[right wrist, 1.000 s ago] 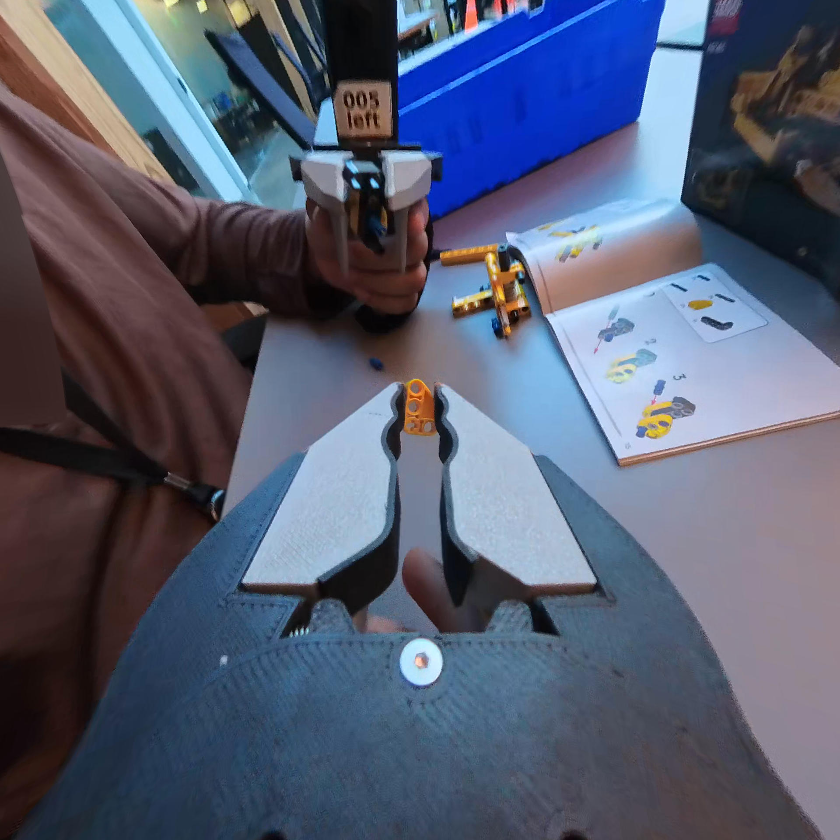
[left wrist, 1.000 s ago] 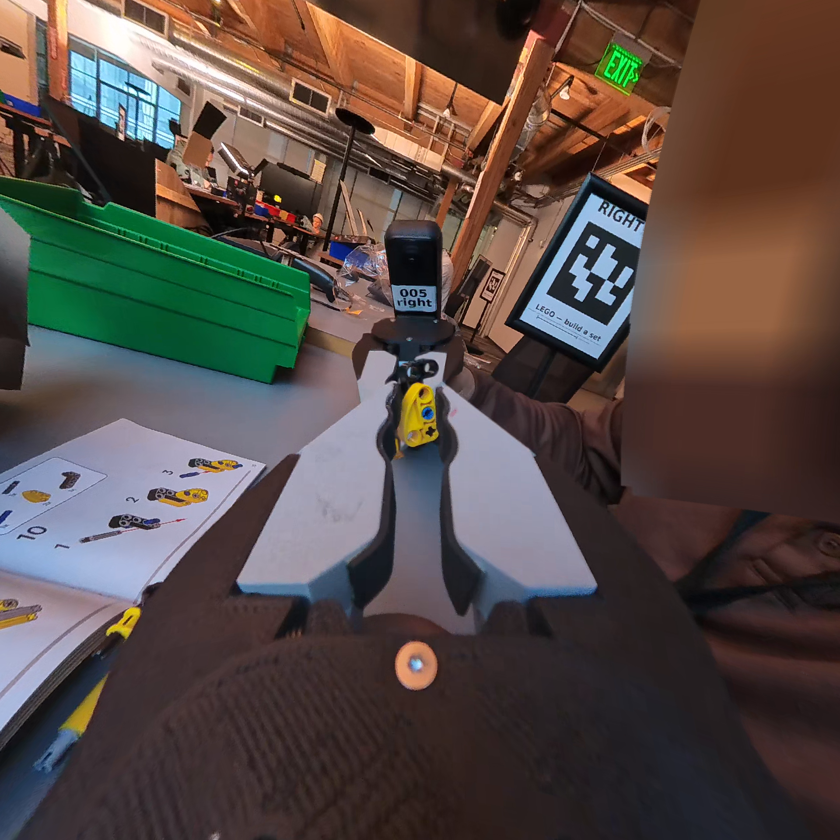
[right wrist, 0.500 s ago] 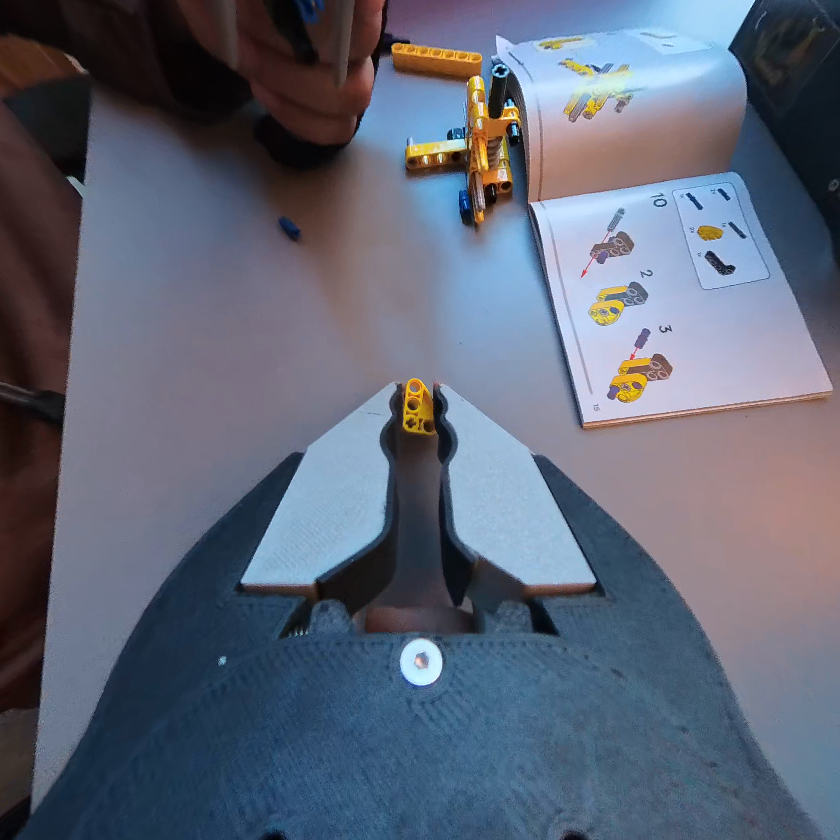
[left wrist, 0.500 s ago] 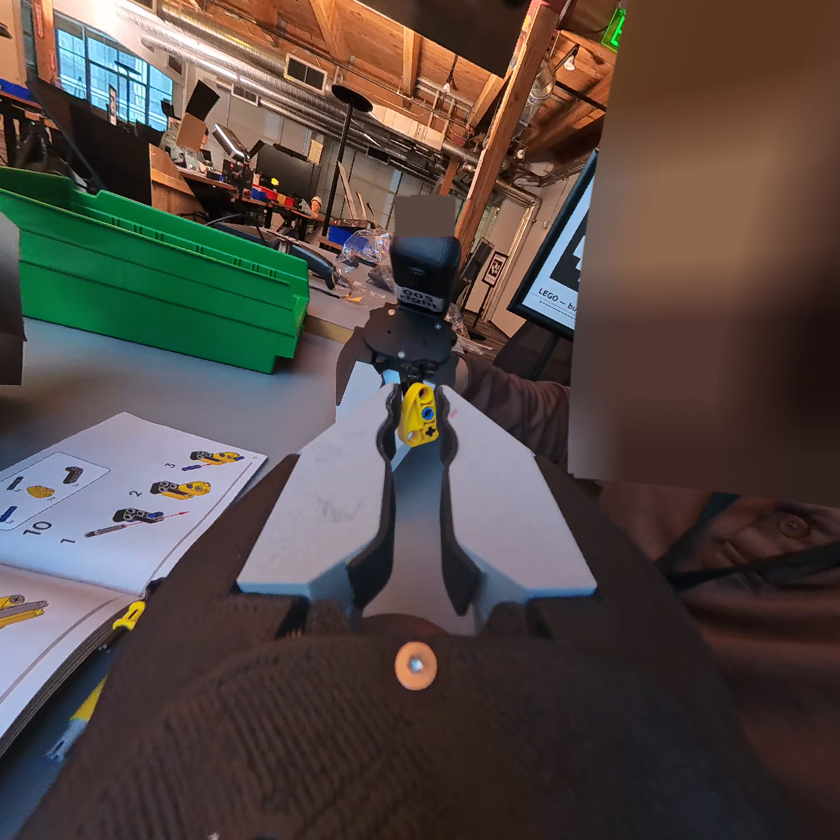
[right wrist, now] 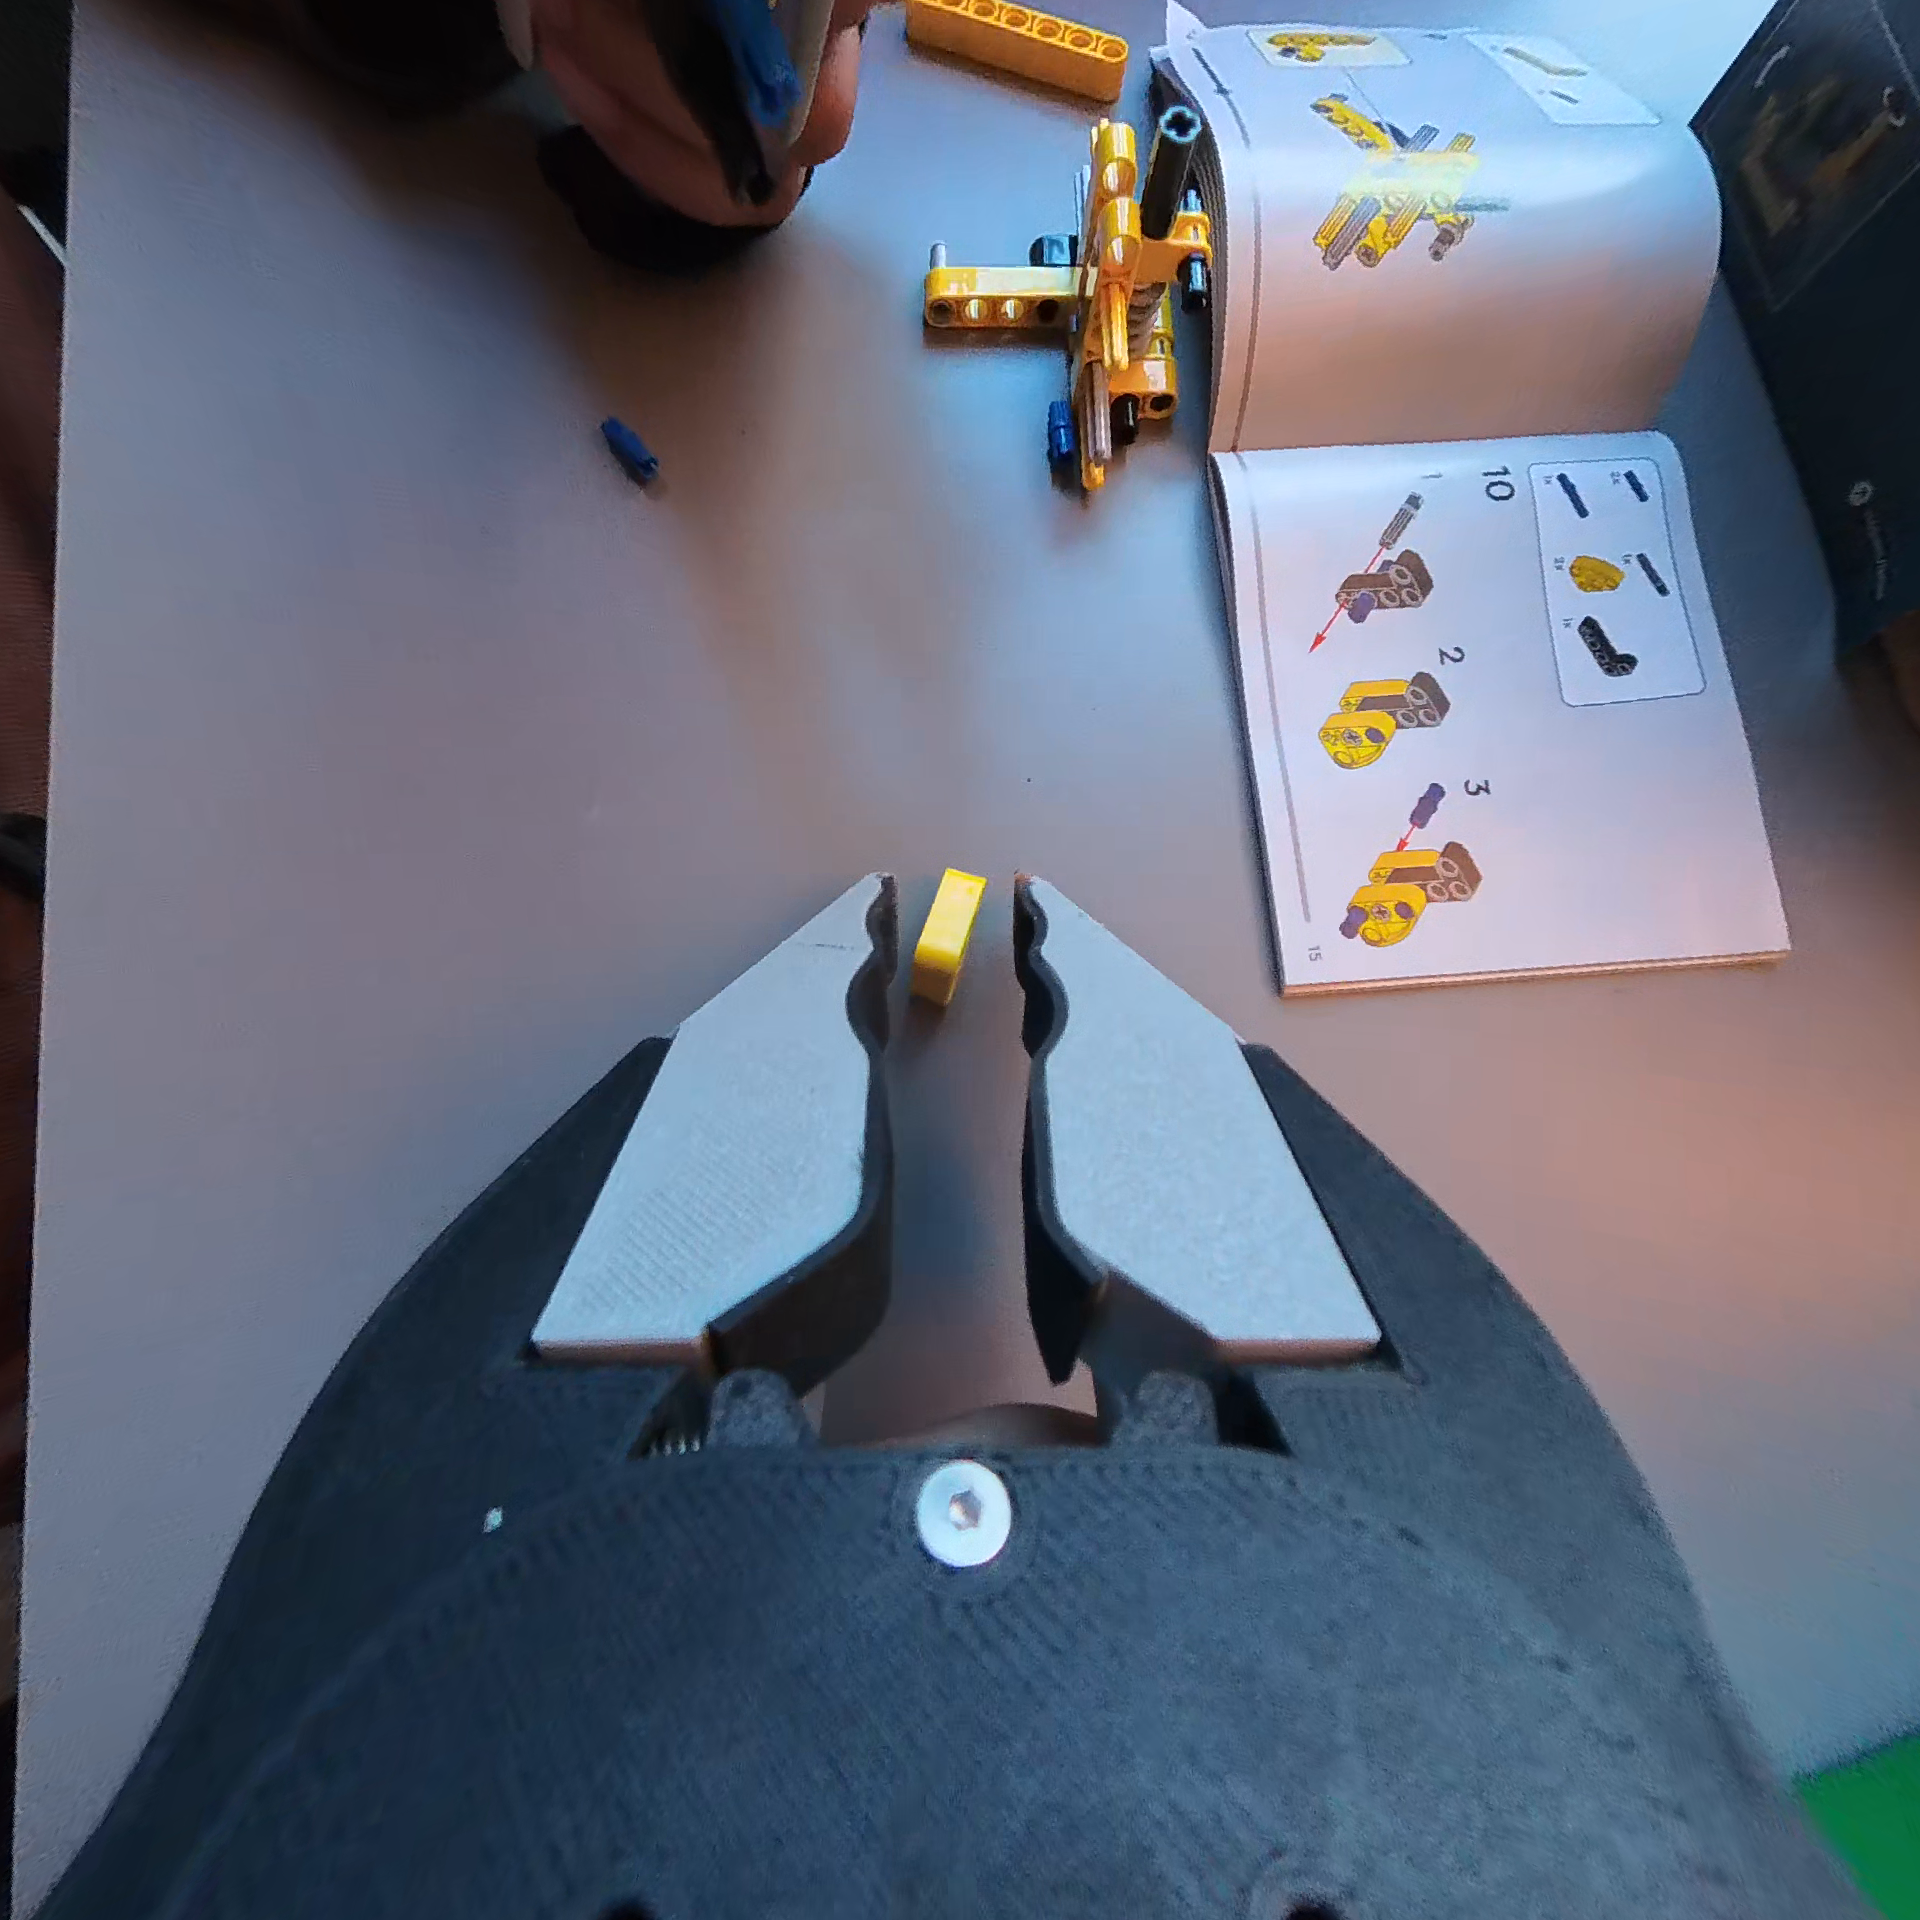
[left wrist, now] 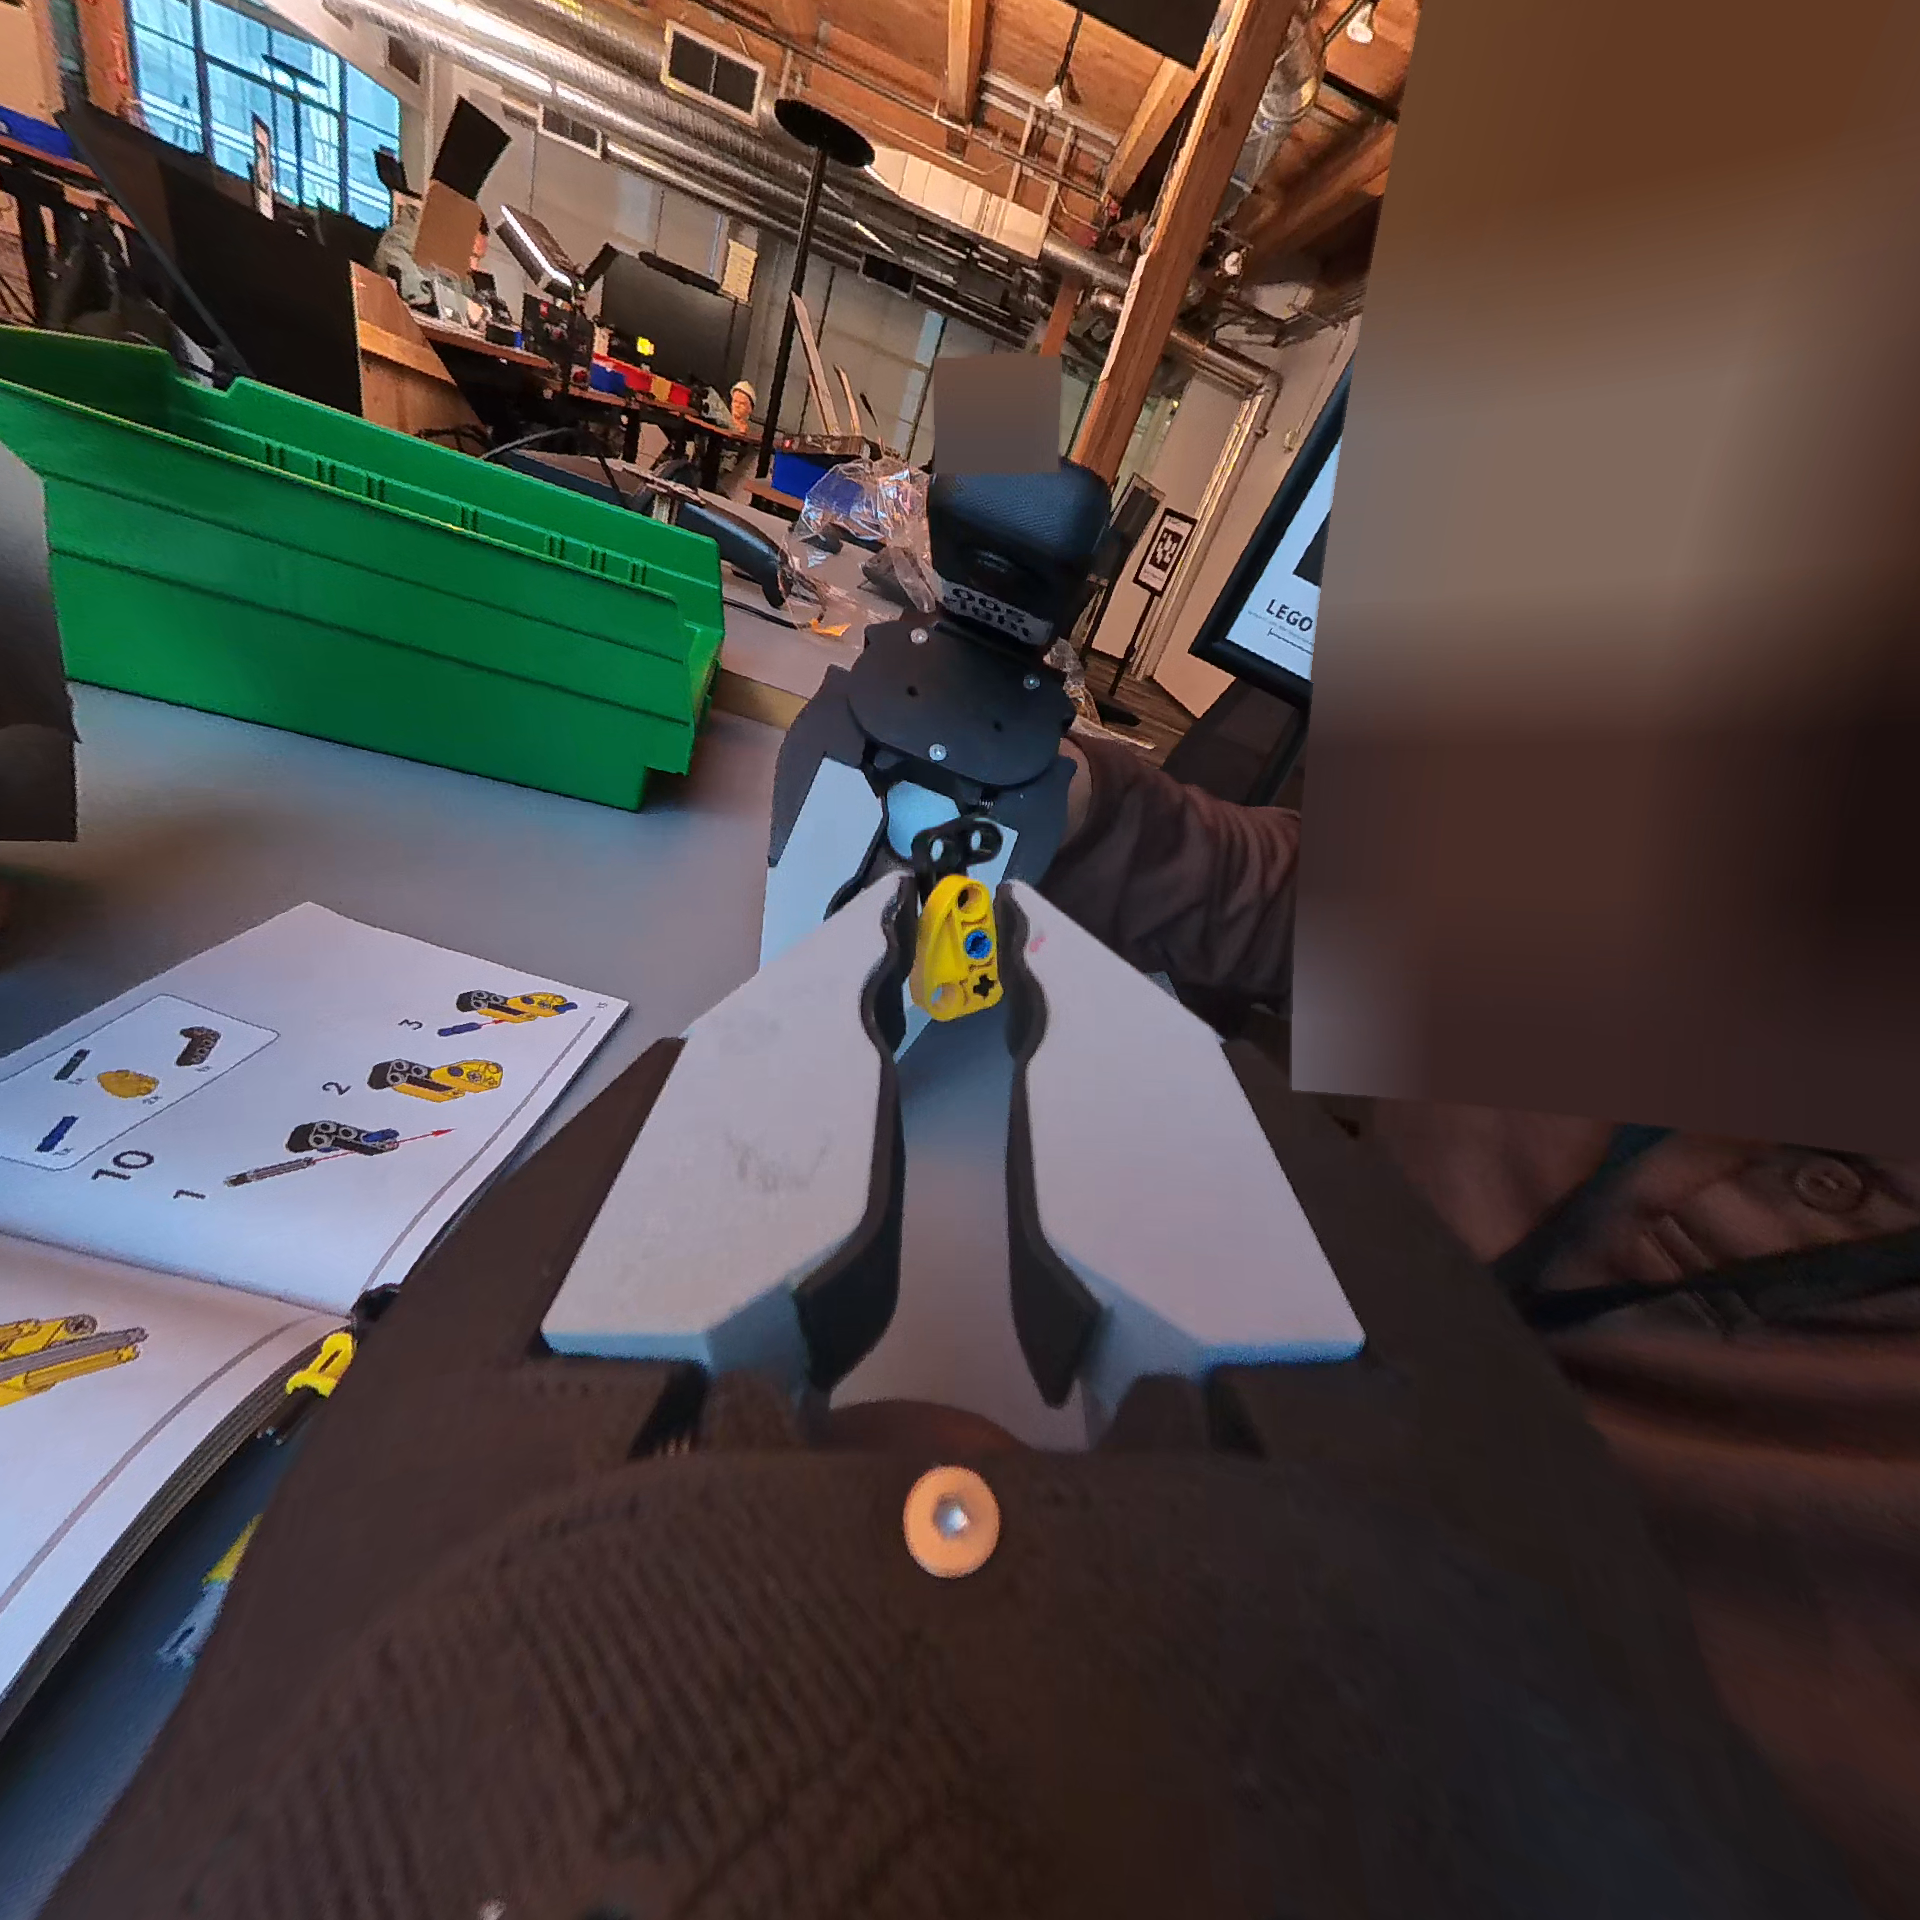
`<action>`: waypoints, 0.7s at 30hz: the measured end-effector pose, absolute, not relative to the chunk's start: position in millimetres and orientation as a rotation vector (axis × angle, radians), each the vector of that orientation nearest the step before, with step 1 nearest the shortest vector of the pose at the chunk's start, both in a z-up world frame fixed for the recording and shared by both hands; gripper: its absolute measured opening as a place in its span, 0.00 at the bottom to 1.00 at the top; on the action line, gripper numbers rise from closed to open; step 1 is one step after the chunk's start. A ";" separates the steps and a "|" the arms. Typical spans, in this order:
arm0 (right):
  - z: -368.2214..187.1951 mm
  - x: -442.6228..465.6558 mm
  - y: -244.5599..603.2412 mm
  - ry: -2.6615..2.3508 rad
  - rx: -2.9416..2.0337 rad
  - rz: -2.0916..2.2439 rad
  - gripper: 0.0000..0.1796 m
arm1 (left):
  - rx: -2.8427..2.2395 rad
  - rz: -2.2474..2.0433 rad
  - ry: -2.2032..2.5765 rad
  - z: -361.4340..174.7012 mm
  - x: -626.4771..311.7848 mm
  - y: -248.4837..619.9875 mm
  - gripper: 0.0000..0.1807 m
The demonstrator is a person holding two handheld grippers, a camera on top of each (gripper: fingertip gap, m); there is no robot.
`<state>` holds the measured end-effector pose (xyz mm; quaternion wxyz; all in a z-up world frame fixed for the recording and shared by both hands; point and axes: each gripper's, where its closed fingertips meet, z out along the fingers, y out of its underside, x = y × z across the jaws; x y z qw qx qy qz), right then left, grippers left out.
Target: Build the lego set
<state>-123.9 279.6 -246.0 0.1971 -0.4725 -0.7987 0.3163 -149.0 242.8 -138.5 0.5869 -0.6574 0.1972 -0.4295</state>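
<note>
The left gripper (left wrist: 951,961), with pale grey fingers on a dark ribbed body, is closed on a small yellow rounded-triangle lego piece carrying a blue pin and a black link (left wrist: 954,940), pinched at the fingertips and lifted clear of the grey table (left wrist: 436,862). The open white instruction booklet (left wrist: 312,1101) lies on the table to the left of this gripper, and a long green plastic bin (left wrist: 374,592) stands on the table beyond the booklet.

The right gripper (right wrist: 948,914), the same build in dark blue-grey, has its fingers parted. A small yellow lego block (right wrist: 945,935) sits in the gap between the tips, nearer the left finger; I cannot tell whether it touches that finger, or whether it rests on the table. The booklet (right wrist: 1496,717) lies to the right of this gripper. Against the booklet's left edge, toward its far end, lies a partly built yellow lego assembly with black and grey pins (right wrist: 1112,301). A loose long yellow holed beam (right wrist: 1013,47) lies just beyond the assembly, and a short dark blue pin (right wrist: 629,449) lies alone, well to the left of the assembly. A dark cardboard box (right wrist: 1829,291) borders the booklet on its right.
</note>
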 end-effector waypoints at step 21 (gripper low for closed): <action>-226.9 -120.0 286.1 -2.178 -1.287 1.039 0.11 | -1.547 -1.002 0.434 -139.8 -154.0 245.5 0.06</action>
